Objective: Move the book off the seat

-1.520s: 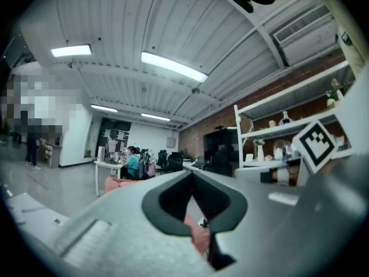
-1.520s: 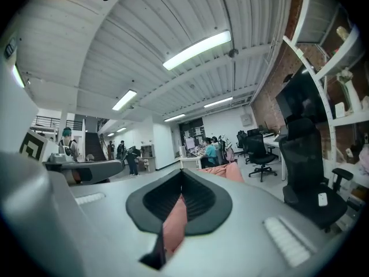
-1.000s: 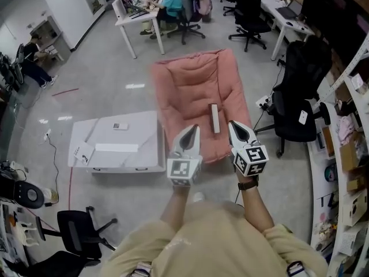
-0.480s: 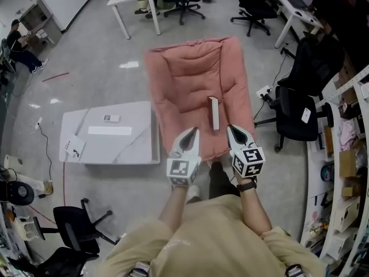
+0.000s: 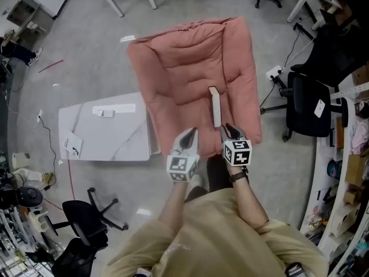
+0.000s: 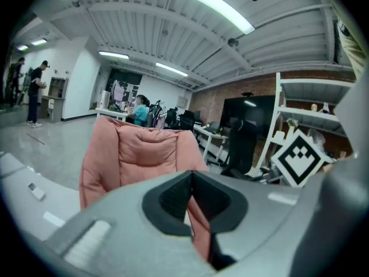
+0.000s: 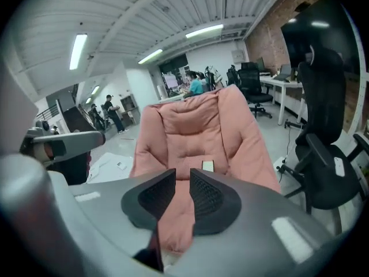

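Although the left gripper (image 5: 191, 131) has its jaws together and empty, the right gripper (image 5: 226, 128) beside it shows a narrow gap, because its jaws have just been opening, and nothing is between them. Just ahead of the right gripper's tips the book (image 5: 215, 105) lies on the pink seat (image 5: 179, 62), narrow side up and pointing away. I judge it stiff and rather light, on a soft cushion, so a hold across its thickness near the middle seems safest.

book (image 5: 215, 105): title unreadable | table (image 5: 115, 143) card (image 5: 73, 145): too small, perhaps paper
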Motion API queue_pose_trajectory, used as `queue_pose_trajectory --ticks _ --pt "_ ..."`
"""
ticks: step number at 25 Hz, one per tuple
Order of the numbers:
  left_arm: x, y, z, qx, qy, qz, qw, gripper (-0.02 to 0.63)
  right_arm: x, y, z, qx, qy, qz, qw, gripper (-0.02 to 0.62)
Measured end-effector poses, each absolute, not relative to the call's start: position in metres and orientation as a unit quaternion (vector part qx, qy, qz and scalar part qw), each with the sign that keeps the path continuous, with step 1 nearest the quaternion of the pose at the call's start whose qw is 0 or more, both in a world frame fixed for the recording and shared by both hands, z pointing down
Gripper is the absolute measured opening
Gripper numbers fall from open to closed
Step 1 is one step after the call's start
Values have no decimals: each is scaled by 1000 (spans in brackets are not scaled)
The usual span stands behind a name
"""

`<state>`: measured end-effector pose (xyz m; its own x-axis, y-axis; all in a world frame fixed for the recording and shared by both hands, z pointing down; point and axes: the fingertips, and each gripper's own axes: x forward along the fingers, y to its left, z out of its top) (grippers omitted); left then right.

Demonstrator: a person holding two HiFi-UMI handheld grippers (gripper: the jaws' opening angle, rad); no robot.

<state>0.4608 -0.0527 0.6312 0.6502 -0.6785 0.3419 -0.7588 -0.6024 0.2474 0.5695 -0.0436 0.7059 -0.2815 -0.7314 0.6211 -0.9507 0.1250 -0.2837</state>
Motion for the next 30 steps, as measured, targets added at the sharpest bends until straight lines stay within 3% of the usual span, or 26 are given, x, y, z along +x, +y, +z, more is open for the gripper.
queue_pose_trajectory --ticks 4,22,30 --pt "469 -77 671 874 -409 127 228 3 574 -54 765 559 -714 370 203 98" --pt "488 -152 812 833 -433 154 308 3 582 -144 964 539 -685 410 267 405" --pt "492 -168 853 828 -434 154 319 3 579 -182 1017 541 -685 404 272 414"
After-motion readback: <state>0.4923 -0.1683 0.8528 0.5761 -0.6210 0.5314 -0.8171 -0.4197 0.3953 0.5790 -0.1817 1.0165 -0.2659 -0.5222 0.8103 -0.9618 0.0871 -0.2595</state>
